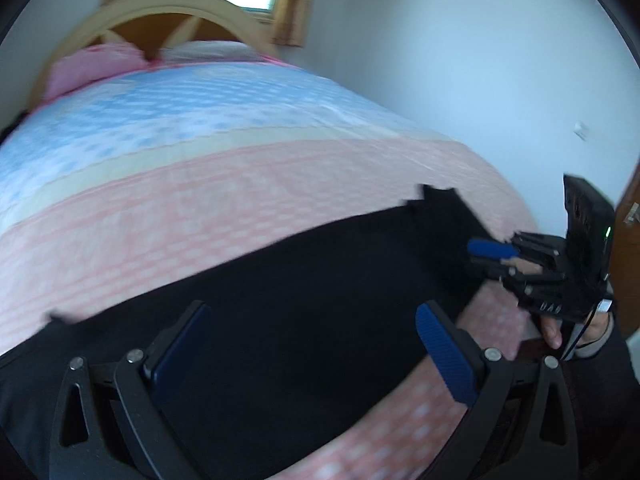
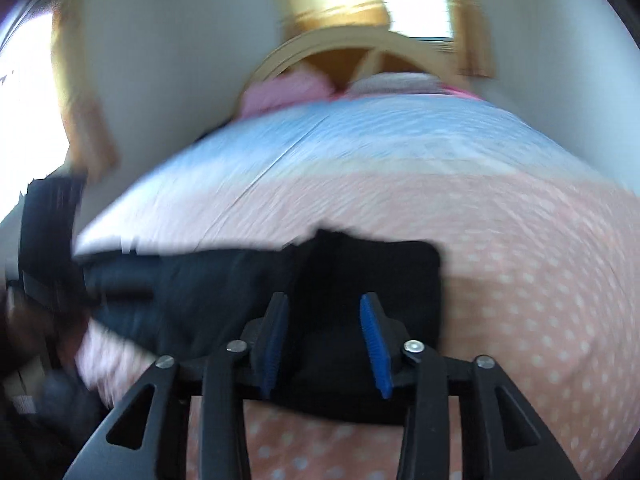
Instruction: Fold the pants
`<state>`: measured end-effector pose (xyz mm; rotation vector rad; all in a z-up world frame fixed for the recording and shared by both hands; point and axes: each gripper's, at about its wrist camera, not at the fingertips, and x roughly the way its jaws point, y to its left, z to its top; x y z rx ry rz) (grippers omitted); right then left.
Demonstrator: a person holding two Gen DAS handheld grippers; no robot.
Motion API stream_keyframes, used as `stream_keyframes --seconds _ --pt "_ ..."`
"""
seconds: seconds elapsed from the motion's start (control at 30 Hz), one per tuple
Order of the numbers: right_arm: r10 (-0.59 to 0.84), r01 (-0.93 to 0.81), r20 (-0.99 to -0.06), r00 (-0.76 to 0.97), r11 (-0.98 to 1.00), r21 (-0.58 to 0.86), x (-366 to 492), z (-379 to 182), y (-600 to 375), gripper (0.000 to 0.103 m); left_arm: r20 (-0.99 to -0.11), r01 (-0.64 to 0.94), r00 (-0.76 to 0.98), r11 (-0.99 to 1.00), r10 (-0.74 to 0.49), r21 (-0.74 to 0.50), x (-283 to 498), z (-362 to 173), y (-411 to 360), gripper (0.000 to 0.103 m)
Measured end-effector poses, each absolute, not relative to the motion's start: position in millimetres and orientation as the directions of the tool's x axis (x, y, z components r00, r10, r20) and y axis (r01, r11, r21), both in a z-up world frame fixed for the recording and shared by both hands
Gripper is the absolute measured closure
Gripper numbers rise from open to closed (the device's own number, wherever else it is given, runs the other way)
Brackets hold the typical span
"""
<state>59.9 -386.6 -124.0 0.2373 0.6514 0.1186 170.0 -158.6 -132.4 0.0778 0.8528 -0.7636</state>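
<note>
The pants (image 1: 304, 280) — dark, prob. black — were laid in a long band across the pink dotted part of the bedspread (image 1: 200, 216), near the foot of the bed. In the left wrist view a straight far edge could be made out, w/ a squared end sticking up at approx. the right, so at least a flattening or a lengthwise fold was judged done; whether the legs were already stacked one on the other couldn't be told, given the blur. The left gripper (image 1: 316, 344) was seen w/ jaws wide apart over the cloth, nothing pinched between the pads. The right gripper (image 2: 326, 344) was seen w/ jaws partly apart above the squared end of the pants; no cloth was caught between its pads (image 2: 374, 340), so that end was taken as let go. No short, stacked bundle was visible yet — the garment was spread at close to full length. What was left, as judged: the crosswise folds, end brought over to end, then a smoothing. The headboard (image 1: 168, 12) and pink pillow (image 1: 96, 64) were well apart from the work.
</note>
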Motion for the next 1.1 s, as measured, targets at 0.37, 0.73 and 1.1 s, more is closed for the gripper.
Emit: stream_keyframes --seconds 0.37,0.73,1.1 --pt "0.039 0.197 -0.473 0.88 0.877 0.437 36.2 -137.5 -453.4 0.056 -0.767 0.681 0.253 0.671 -0.59 -0.292 183.3 -162.8 -302.3 0.014" --pt "0.019 0.196 -0.475 0.88 0.896 0.399 43.6 -132.6 -446.6 0.052 -0.763 0.64 0.325 0.724 -0.559 -0.258 191.2 -164.3 -327.8 0.049" --pt "0.064 0.094 -0.434 0.898 0.938 0.333 41.6 -126.2 -422.0 0.052 -0.715 0.599 0.316 0.715 -0.624 -0.36 195.5 -129.3 -292.6 0.09"
